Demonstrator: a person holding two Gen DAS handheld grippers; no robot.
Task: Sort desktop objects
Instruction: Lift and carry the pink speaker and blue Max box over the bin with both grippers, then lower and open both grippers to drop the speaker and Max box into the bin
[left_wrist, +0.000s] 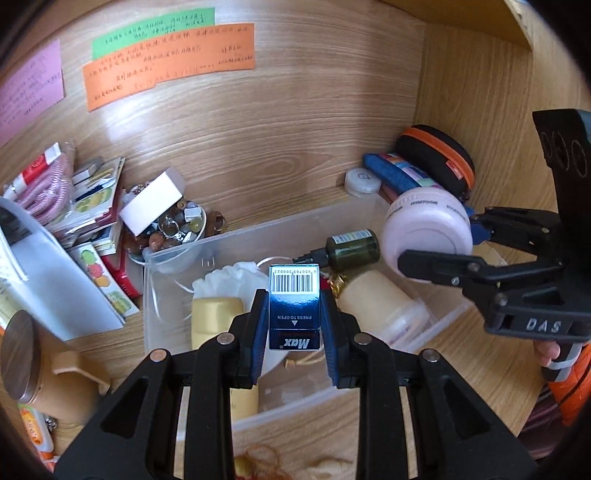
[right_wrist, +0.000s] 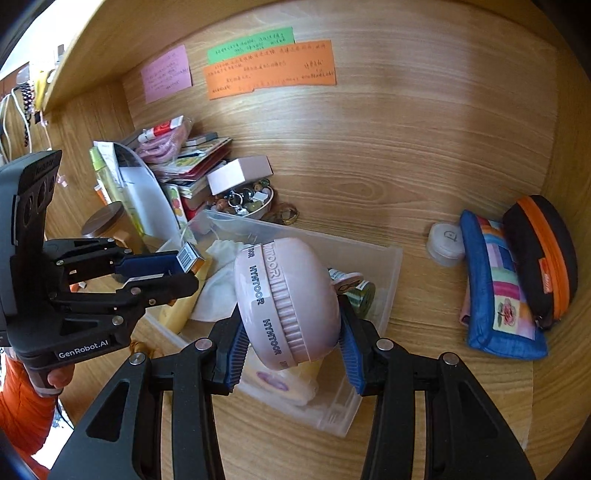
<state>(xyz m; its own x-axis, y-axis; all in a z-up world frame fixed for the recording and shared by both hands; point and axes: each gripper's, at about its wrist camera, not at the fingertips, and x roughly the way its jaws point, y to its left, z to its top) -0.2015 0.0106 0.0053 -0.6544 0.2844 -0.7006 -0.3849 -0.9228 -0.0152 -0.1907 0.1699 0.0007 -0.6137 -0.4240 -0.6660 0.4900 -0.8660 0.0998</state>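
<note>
On the far left, a messy pile (left_wrist: 85, 199) of books and packets sits by a bowl of beads (left_wrist: 177, 229). That part is not sorted yet, I think. My left gripper (left_wrist: 294, 321) is pinching a small blue box (left_wrist: 294, 302) over the clear bin (left_wrist: 177, 258) in the middle. The bin already has a cream bottle (left_wrist: 373, 299), a white pouch (left_wrist: 229, 280) and a dark little bottle (left_wrist: 351, 247) inside. My right gripper (right_wrist: 291, 332) squeezes a round pink case (right_wrist: 288, 299) above the bin too. On the far right, a blue pouch (right_wrist: 498, 288) and a black case (right_wrist: 543, 254) wait by the wall.
</note>
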